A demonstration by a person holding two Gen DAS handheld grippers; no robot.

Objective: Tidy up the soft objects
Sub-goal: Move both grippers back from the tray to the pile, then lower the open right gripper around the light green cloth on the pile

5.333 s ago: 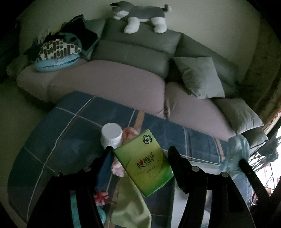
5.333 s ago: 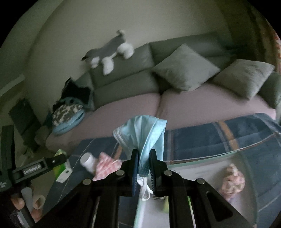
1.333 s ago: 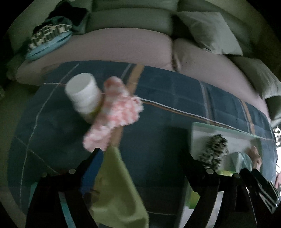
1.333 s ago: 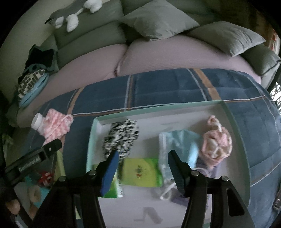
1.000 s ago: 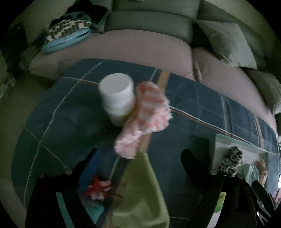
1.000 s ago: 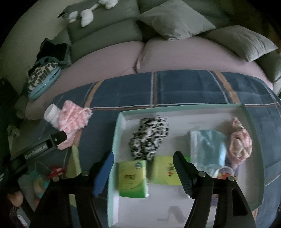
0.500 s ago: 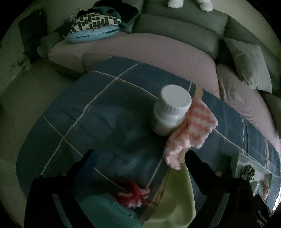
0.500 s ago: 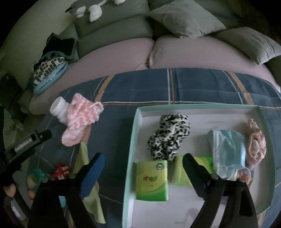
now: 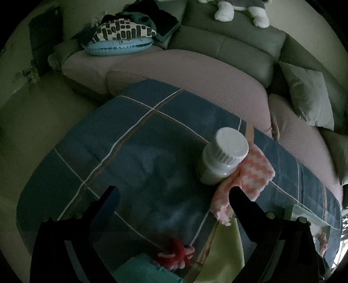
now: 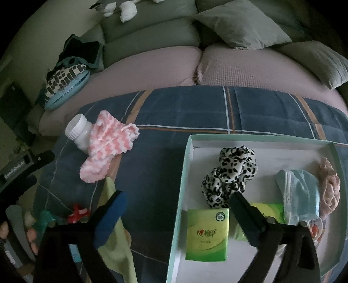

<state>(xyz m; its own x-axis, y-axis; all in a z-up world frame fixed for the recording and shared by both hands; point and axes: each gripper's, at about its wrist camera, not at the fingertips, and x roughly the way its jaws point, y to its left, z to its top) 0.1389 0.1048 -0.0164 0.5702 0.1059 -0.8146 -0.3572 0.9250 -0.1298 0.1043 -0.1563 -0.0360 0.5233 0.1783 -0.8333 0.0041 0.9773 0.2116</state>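
Note:
My left gripper is open and empty above the blue plaid cloth, with a pink knitted sock by its right finger. A yellow-green cloth and a red trinket lie just below it. My right gripper hangs over the left rim of the pale green tray, jaws opening and nothing between them. The tray holds a leopard scrunchie, a green tissue pack, a blue face mask and a pink scrunchie. The pink sock lies left of the tray.
A white bottle stands against the sock. Beyond the table is a sofa with grey cushions, a patterned blue pillow and a plush dog. My left gripper and a hand show at the right wrist view's left edge.
The tissue pack and the mask went from my grippers into the tray. Both grippers then drifted left, the left one away from the tray and over the bottle and sock. The right jaws widened.

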